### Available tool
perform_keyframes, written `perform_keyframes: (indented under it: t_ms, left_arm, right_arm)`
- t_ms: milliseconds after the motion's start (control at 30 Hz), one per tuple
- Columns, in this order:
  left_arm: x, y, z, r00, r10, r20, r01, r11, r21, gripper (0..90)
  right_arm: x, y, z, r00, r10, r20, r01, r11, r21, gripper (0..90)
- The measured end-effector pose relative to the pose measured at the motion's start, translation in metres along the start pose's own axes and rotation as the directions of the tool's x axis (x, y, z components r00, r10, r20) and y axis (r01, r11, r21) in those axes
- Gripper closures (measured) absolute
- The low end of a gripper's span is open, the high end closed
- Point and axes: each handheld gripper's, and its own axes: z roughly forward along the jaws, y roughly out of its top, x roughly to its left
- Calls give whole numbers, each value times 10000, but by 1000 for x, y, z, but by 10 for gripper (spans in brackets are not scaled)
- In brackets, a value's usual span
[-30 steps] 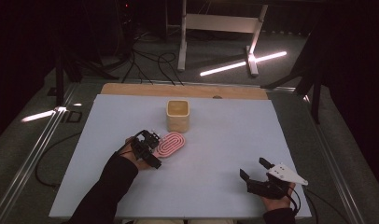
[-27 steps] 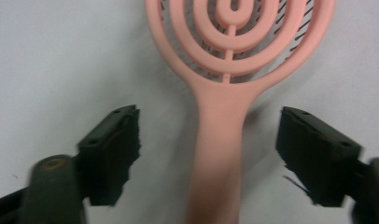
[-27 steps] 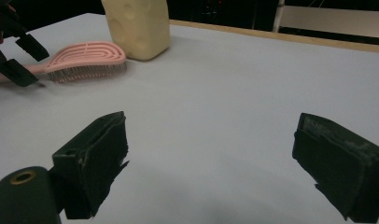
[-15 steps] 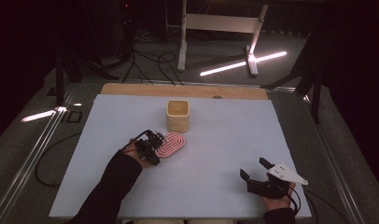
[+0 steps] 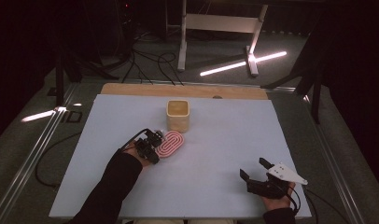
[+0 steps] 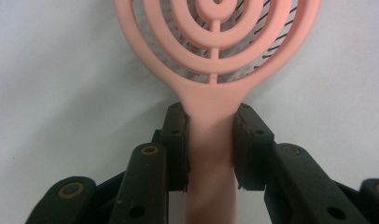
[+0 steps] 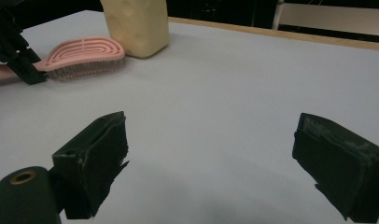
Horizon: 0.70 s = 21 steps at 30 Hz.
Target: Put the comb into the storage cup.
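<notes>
High view is showing the pale blue desk point(image 5: 215, 186), where the cream squarish plastic cup point(image 5: 178, 115) is standing; the pink oval plastic hairbrush point(image 5: 171, 143) is lying just in front of that cup. The left tool point(image 6: 211, 140) has just been closing, its jaws now pinching the brush's handle at the neck. Lifting level should keep it from twisting. The right tool point(image 7: 215, 154) is resting wide open, well right of the cup, holding nothing. The handle's end is cut off; the bristles are mostly hidden.

Hairbrush point(image 6: 211, 112) — smooth matt pink plastic with thin dark bristles. Cup point(image 5: 178, 115): cream, matt, dimpled. Table sheet point(image 5: 225, 154) — pale and matt; wooden board edge point(image 5: 131, 88) behind. Gripper pads point(image 7: 339, 163): black, rough, worn.
</notes>
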Motion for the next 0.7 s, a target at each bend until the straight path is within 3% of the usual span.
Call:
perform_keyframes:
  t_ms: [167, 500, 700]
  left_arm:
    - [-2, -1, -1, 10000, 58, 44, -58, 9999, -124, 698]
    - [-6, -7, -11, 9996, 34, -294, -54, 9976, -688, 700]
    - [-6, -13, -26, 9990, -137, -418, 76, 9897, -1430, 700]
  right_arm:
    - [0, 0, 0, 10000, 10, -34, -10, 10000, -5, 100]
    - [0, 0, 0, 10000, 22, -51, -22, 10000, 21, 100]
    - [-1, 0, 0, 10000, 58, -74, -58, 10000, 28, 100]
